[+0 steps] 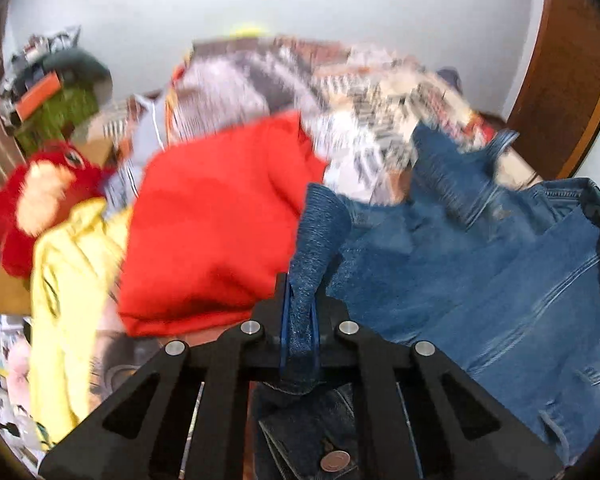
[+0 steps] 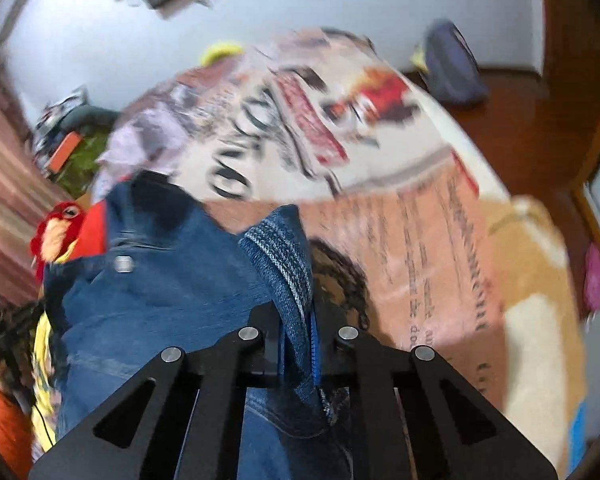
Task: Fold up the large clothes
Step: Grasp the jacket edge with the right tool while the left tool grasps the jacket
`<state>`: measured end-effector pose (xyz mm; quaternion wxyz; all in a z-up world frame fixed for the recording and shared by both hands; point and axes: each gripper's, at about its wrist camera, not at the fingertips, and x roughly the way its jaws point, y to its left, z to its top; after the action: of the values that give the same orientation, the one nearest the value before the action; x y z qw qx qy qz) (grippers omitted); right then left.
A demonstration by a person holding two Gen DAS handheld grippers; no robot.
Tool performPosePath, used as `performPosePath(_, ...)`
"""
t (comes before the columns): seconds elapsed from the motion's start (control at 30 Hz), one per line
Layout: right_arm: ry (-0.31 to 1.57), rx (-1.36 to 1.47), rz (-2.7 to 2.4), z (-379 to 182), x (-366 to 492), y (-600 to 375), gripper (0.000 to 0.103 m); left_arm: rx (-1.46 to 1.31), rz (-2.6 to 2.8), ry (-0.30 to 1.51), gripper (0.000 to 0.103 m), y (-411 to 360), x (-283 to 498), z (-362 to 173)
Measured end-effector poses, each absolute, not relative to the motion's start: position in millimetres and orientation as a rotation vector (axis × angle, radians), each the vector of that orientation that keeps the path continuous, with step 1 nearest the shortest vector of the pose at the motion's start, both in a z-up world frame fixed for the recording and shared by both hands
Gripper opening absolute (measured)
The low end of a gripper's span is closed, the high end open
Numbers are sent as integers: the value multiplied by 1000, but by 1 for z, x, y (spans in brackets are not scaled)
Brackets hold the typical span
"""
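Note:
A blue denim jacket hangs spread between both grippers above the bed. My left gripper is shut on a knit edge of the jacket, which bunches up between the jaws. My right gripper is shut on another ribbed edge of the same denim jacket, whose body drapes to the left with a metal button showing. Both views are motion-blurred.
A red garment and a yellow garment lie on the bed's left side. A red plush bird sits beyond them. The printed bedspread covers the bed. A dark bag rests on the wooden floor by the wall.

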<state>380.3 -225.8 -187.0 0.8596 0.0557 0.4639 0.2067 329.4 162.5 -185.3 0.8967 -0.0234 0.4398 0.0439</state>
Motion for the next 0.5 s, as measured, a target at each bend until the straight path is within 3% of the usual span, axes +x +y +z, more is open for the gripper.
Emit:
performPosePath(0.27,782,56,538,-95,357,-206,7,-107,26,764,5,156,320,-111)
performPosePath(0.5,700,12,560,-69,372,-180,7,-118,18,714,5,165,341,-87)
